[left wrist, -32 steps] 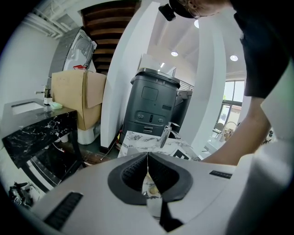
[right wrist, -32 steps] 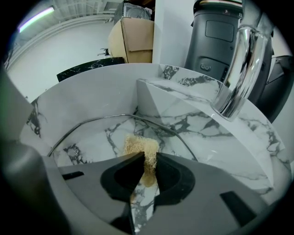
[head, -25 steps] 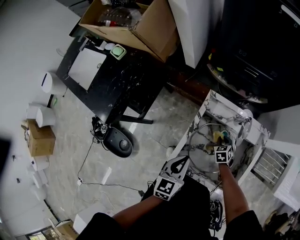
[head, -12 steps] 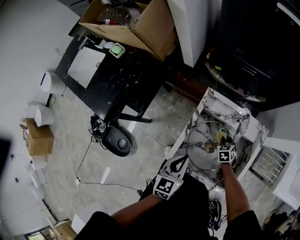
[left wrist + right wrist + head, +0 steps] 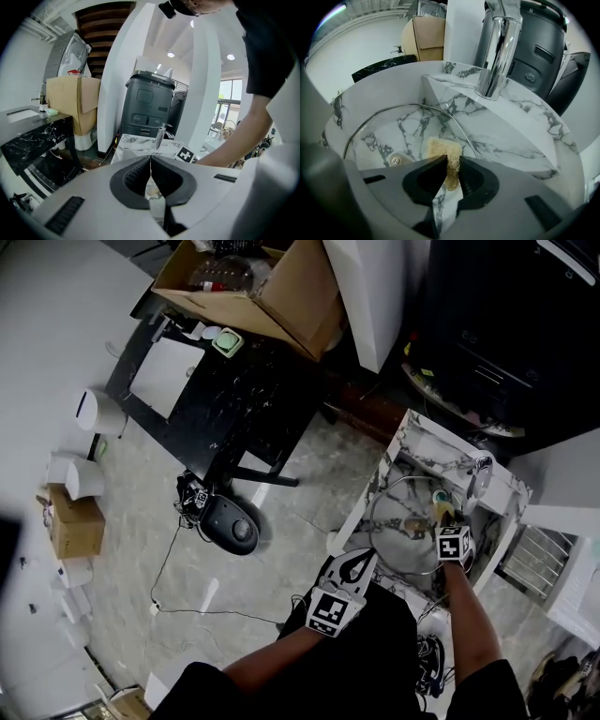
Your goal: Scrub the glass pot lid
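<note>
The glass pot lid (image 5: 401,521) lies in the white marble sink (image 5: 412,451); its metal rim and knob (image 5: 395,161) show in the right gripper view. My right gripper (image 5: 452,160) is shut on a tan scrubbing sponge (image 5: 444,151) that rests on the glass near the rim. In the head view the right gripper (image 5: 448,521) is over the lid's right side, close to the faucet (image 5: 480,476). My left gripper (image 5: 362,561) hovers at the sink's near edge, beside the lid. Its jaws (image 5: 151,160) are shut with nothing seen between them.
The chrome faucet (image 5: 497,51) stands just beyond the sponge. A dark grey bin (image 5: 147,110) is behind the sink. On the floor to the left lie a black device (image 5: 232,527) and cables. A black marble table (image 5: 234,399) carries a cardboard box (image 5: 267,287).
The right gripper has slid the sponge a little across the lid toward the faucet side. The left gripper has hardly moved.
</note>
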Tool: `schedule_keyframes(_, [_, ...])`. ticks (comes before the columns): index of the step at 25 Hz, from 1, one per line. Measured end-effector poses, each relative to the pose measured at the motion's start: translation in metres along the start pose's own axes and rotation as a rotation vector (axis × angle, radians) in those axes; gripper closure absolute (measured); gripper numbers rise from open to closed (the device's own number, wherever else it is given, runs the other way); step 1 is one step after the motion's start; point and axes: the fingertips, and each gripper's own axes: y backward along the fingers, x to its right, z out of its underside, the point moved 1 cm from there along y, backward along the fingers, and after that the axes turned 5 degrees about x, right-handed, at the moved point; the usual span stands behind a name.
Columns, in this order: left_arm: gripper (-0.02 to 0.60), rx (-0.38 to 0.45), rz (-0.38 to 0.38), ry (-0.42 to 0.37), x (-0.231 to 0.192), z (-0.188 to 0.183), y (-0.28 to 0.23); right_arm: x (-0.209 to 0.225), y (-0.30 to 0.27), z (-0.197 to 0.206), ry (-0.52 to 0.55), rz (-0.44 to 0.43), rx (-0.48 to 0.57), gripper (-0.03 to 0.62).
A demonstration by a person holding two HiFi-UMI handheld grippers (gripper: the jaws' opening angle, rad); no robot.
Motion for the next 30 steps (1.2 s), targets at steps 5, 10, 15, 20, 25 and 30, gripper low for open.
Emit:
schedule_keyframes(5, [0.565, 0.005, -0.003, 0.005, 0.006, 0.004, 0.005, 0.003, 0.009, 0.009, 0.001, 0.012, -0.025, 0.533])
schedule_keyframes(10, [0.565, 0.013, -0.007, 0.007, 0.007, 0.004, 0.009, 0.004, 0.015, 0.016, -0.001, 0.015, -0.042, 0.533])
schedule_keyframes(15, [0.565, 0.040, -0.013, 0.010, 0.014, 0.000, 0.013, 0.005, 0.020, 0.026, -0.006, 0.012, -0.047, 0.533])
schedule_keyframes(20, [0.565, 0.049, -0.005, 0.012, 0.022, 0.004, 0.015, 0.001, 0.026, 0.036, -0.004, 0.004, -0.052, 0.533])
schedule_keyframes(25, [0.565, 0.059, 0.008, 0.005, 0.029, 0.000, 0.014, -0.003, 0.034, 0.049, -0.001, -0.003, -0.068, 0.533])
schedule_keyframes(30, [0.565, 0.071, 0.010, 0.007, 0.031, 0.002, 0.015, -0.008, 0.042, 0.053, 0.009, -0.015, -0.072, 0.533])
